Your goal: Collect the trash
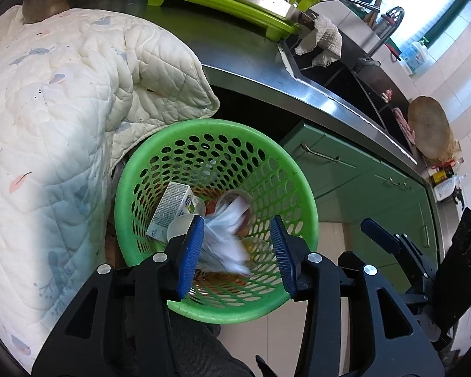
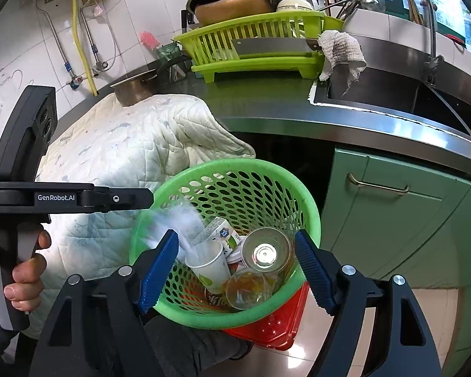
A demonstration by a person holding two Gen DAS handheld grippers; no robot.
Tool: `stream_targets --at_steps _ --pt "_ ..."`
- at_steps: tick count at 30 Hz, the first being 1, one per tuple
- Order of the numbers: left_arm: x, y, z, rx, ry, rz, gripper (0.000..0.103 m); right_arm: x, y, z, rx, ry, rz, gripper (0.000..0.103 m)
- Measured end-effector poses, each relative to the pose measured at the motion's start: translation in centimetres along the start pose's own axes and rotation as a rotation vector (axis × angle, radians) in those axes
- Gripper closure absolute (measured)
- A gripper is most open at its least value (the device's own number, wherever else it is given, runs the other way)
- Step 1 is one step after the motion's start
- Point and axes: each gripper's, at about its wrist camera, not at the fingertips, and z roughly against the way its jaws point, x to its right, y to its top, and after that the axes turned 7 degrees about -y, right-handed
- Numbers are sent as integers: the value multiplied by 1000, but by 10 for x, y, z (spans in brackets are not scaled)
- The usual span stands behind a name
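Dropping blurred plastic bag from parted left gripper; right gripper wide, empty; bag may snag green basket rim.

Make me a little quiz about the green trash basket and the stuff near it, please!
1. True or false: the green basket already has a paper cup lying in it.
2. What blurry thing shows between the open jaws of the left tool, over the basket?
A. a plastic bag
B. a spoon
C. a sock
3. Fill in: the red container sits partly ____ the basket.

Key
1. True; a small carton and clear plastic cups are in there too.
2. A, the plastic bag; its blur hints that it is moving.
3. under
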Motion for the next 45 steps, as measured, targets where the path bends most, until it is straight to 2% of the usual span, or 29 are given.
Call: stream_targets --at_steps 6,8,19,21,27,29,35,43,45 --pt "-2 -1 4 7 -2 8 55 -1 -1 4 8 9 -4 30" --pt "-4 -1 7 7 -1 16 52 -2 -1 5 9 13 -5 30" --pt "-16 -5 27 45 5 39 51 -8 -3 8 10 21 -4 29" --pt "-16 -5 32 56 10 38 49 -10 -3 11 16 10 7 26" --pt "-15 -10 59 120 67 -2 41 -17 -5 18 32 6 12 25" --pt "-15 -12 68 140 91 -13 35 -20 -6 20 33 12 12 25" --pt "-22 -18 92 185 110 -5 31 -32 -6 23 35 28 13 25" --pt "-37 -32 121 232 179 7 24 -67 -8 31 47 29 95 22" --pt "-42 -37 130 255 223 5 20 -78 -8 33 50 37 116 22"
